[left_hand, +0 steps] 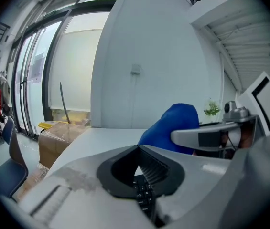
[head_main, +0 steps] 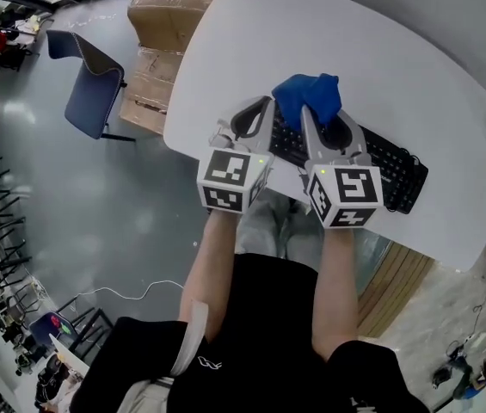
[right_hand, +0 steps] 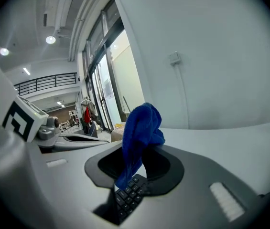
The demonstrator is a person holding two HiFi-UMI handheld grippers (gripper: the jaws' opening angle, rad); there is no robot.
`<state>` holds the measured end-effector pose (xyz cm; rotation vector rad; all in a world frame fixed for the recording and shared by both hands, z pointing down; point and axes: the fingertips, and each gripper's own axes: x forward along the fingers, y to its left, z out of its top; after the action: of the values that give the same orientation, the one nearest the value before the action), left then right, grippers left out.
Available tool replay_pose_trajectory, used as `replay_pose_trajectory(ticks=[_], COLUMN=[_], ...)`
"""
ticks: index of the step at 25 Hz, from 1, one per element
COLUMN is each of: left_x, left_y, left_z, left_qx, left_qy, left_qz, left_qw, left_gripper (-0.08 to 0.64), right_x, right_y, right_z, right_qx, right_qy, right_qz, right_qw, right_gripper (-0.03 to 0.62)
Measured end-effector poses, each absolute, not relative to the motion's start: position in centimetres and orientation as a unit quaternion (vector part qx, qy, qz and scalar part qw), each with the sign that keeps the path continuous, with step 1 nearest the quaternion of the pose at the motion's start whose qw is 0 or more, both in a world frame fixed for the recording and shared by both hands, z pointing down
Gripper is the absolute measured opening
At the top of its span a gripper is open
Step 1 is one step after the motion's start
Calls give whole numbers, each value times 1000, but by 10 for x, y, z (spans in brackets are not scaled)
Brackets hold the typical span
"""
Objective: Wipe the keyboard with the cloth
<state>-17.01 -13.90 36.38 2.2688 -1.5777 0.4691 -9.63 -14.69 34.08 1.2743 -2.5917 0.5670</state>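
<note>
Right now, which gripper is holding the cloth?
The right gripper: its jaws are shut on the blue cloth, which is bunched over the keyboard. The left gripper beside it is shut too, but with nothing between its jaws.

Right tool (right_hand: pixel 144 150) clamped on blue cloth (right_hand: pixel 142 123).
Cloth tail hangs over black keyboard (right_hand: pixel 130 194) keys; white desk (right_hand: pixel 230 137) beyond.

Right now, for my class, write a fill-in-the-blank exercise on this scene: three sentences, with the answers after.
The right gripper is shut on a ____ cloth. The left gripper, jaws together, holds ____. The black keyboard lies on a ____ table.
Missing words: blue; nothing; white.
</note>
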Motion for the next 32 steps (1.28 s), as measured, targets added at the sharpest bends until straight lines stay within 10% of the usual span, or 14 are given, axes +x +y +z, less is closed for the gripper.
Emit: replay_pose_trajectory(ticks=[32], left_x=[-175], left_y=[-133], left_z=[501], left_qx=[818], left_qy=[-442], left_qz=[260], left_qw=[260], left_gripper=[-3], right_x=[-135], right_y=[-131], right_z=[469], right_qx=[474], right_qy=[-817], right_qz=[272], right_qw=[186], right_gripper=[87])
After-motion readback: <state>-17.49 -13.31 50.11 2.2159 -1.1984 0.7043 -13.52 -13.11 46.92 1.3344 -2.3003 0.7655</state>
